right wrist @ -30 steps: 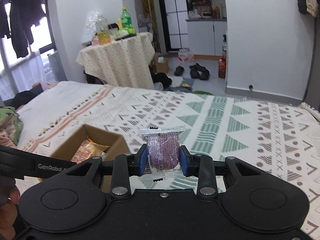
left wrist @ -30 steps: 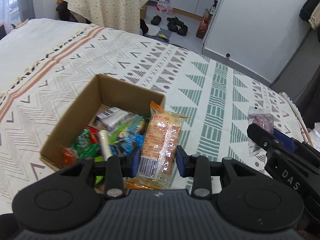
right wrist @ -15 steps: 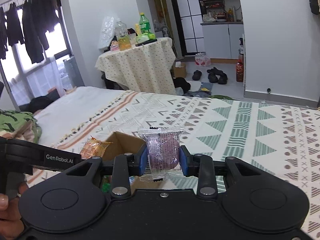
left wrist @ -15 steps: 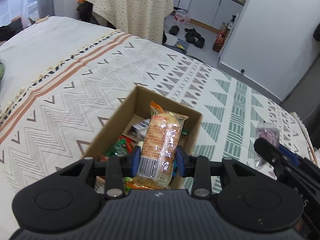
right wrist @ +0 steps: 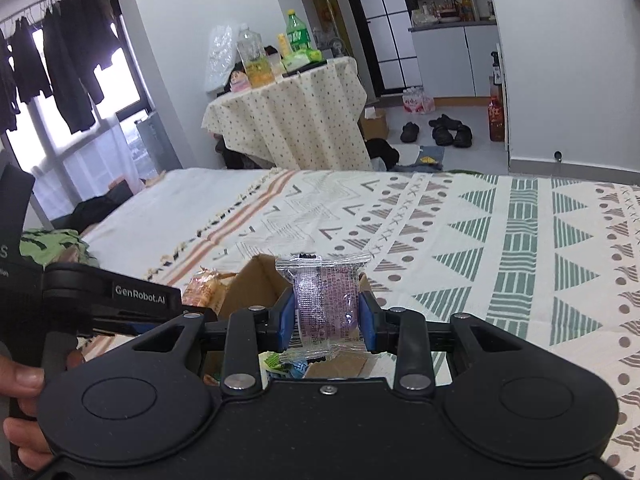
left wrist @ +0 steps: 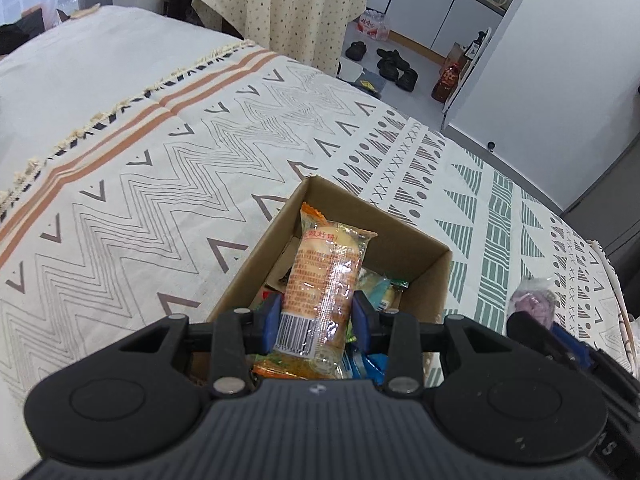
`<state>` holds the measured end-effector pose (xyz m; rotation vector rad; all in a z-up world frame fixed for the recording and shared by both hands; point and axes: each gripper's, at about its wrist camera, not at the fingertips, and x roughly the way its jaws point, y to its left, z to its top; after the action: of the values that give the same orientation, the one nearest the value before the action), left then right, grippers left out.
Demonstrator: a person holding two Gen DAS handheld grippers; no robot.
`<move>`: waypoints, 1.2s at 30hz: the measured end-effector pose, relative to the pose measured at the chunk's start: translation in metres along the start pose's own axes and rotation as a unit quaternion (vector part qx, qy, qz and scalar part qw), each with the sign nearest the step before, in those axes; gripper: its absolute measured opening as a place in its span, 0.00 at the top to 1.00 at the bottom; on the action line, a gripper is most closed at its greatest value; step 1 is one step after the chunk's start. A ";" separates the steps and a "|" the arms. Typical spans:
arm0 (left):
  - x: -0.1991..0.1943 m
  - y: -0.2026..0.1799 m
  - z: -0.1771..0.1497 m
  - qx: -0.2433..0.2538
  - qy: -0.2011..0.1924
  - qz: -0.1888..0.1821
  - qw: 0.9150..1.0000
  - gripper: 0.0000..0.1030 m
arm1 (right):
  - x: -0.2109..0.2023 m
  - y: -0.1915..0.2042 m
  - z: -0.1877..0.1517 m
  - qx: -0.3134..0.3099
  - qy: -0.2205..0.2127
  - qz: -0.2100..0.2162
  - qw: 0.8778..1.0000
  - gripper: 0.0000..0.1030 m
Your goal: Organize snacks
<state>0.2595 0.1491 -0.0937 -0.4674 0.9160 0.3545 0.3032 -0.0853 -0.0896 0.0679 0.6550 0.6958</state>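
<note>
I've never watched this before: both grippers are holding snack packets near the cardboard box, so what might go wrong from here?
The left gripper holds the orange packet over the box, with the right gripper and its purple packet close beside, so they might bump. The box looks fairly full, so packets could spill out.

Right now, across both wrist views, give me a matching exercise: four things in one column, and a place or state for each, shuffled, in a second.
Things:
1. orange snack pack
2. purple snack pack
3. cardboard box
4. green bottle

Places or states:
A. on the draped table in the background
B. clamped in the left gripper
C. open, on the patterned bedspread
D. clamped in the right gripper

Pairs: 1-B, 2-D, 3-C, 4-A
</note>
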 end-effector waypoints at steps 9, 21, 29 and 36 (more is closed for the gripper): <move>0.034 0.013 0.022 0.006 0.015 -0.029 0.999 0.63 | 0.032 0.010 -0.001 -0.004 0.022 -0.006 1.000 0.68; 0.031 0.036 0.033 -0.003 0.023 -0.026 0.999 0.53 | 0.067 0.027 0.016 -0.014 0.044 -0.002 0.999 0.66; 0.009 0.044 0.029 0.011 0.010 -0.022 1.000 0.26 | 0.045 0.026 0.022 -0.009 0.022 -0.035 0.999 0.46; -0.011 0.040 0.018 0.035 0.019 -0.012 0.999 0.15 | 0.008 0.013 0.013 0.028 0.029 -0.060 0.997 0.46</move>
<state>0.2465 0.1915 -0.0845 -0.4213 0.9554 0.2910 0.3077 -0.0680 -0.0800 0.0606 0.7279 0.5647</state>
